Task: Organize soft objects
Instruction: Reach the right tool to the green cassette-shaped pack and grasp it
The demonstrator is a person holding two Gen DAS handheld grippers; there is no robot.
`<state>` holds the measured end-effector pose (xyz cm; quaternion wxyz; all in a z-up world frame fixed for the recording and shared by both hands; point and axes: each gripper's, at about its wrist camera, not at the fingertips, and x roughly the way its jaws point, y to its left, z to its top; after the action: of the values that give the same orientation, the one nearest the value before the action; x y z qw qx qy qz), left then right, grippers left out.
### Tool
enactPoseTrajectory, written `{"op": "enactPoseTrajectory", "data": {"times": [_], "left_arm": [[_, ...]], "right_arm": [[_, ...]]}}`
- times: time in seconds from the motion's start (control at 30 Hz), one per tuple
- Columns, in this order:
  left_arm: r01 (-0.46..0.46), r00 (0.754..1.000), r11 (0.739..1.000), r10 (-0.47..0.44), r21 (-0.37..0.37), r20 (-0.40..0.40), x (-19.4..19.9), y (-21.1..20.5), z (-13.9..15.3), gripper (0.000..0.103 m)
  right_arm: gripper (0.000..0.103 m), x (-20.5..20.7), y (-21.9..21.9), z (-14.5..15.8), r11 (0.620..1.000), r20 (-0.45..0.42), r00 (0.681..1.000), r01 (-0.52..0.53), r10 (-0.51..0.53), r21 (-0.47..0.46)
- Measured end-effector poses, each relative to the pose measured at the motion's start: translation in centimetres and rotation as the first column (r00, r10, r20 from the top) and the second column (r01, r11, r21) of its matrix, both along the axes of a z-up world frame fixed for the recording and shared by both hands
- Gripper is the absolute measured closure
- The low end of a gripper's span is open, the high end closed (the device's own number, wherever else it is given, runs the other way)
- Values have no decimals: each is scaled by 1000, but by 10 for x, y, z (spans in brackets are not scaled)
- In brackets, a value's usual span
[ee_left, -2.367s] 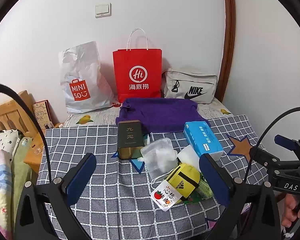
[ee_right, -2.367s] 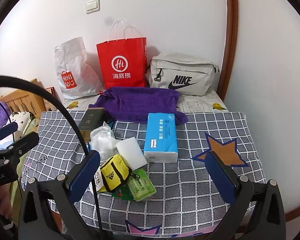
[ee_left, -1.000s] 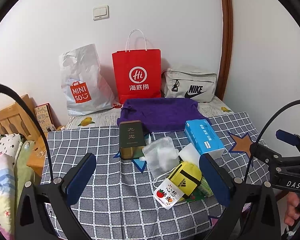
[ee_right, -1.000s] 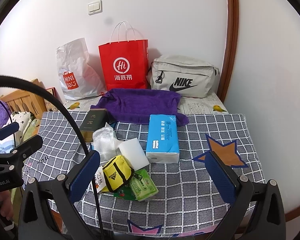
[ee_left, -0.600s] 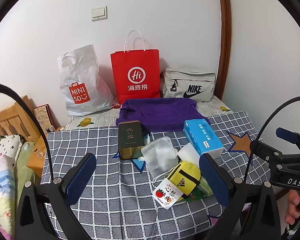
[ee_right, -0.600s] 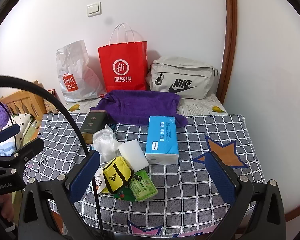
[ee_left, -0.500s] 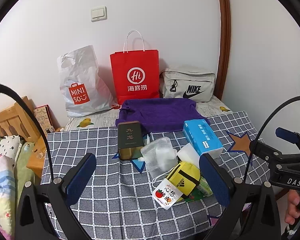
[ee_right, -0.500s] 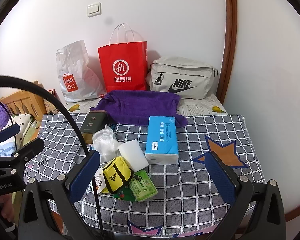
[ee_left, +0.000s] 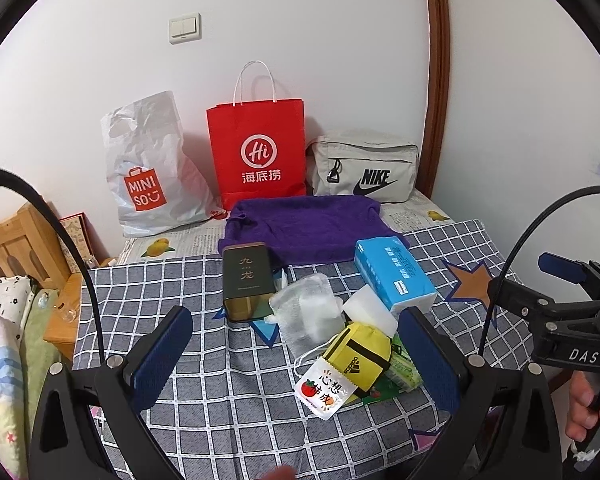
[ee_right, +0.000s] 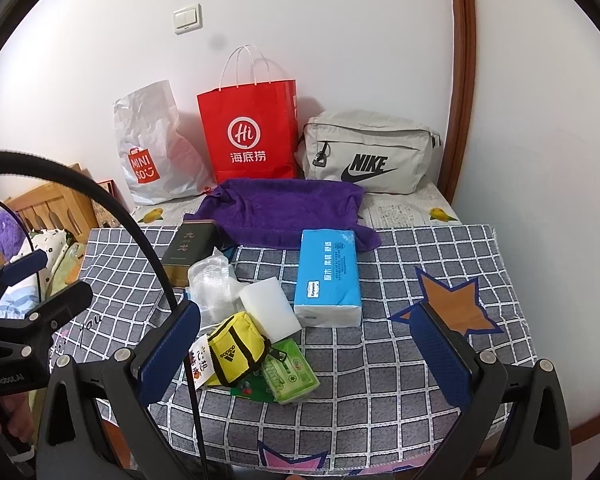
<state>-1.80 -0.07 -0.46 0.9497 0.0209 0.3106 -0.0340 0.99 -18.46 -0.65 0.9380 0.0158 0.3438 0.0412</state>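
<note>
Our jaws stand wide and released on both the left gripper and the right gripper, each hovering off the near edge of the table and holding nothing. The soft things sit mid-table: a purple towel toward the far edge, a blue tissue pack beside a white sponge, and a yellow pouch nearer us. We judge them all light and yielding; the pouch we would pinch across its middle, the towel by a bunched edge. Our left view shows the pouch's tag in full; our right view shows the green packet more clearly.
</note>
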Motion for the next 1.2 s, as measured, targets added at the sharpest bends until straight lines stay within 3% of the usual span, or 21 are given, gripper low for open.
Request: {"op": "enactPoseTrajectory", "data": {"times": [0.37, 0.6, 0.93, 1.2], "left_arm": [[43, 995, 999, -46, -28, -91, 17, 2, -29, 0], [18, 990, 1000, -20, -22, -139, 28, 9, -50, 0], [-53, 976, 998, 47, -27, -211, 48, 29, -74, 0], [-50, 968, 998, 39, -39, -250, 62, 33, -88, 0]], "right_arm": [[0, 13, -9, -20, 1000, -29, 1000, 3, -2, 12], [0, 24, -10, -48, 999, -74, 996, -38, 40, 25], [0, 41, 0, -122, 988, -216, 964, -155, 157, 24], [0, 59, 6, -176, 979, -321, 925, -201, 204, 41]]}}
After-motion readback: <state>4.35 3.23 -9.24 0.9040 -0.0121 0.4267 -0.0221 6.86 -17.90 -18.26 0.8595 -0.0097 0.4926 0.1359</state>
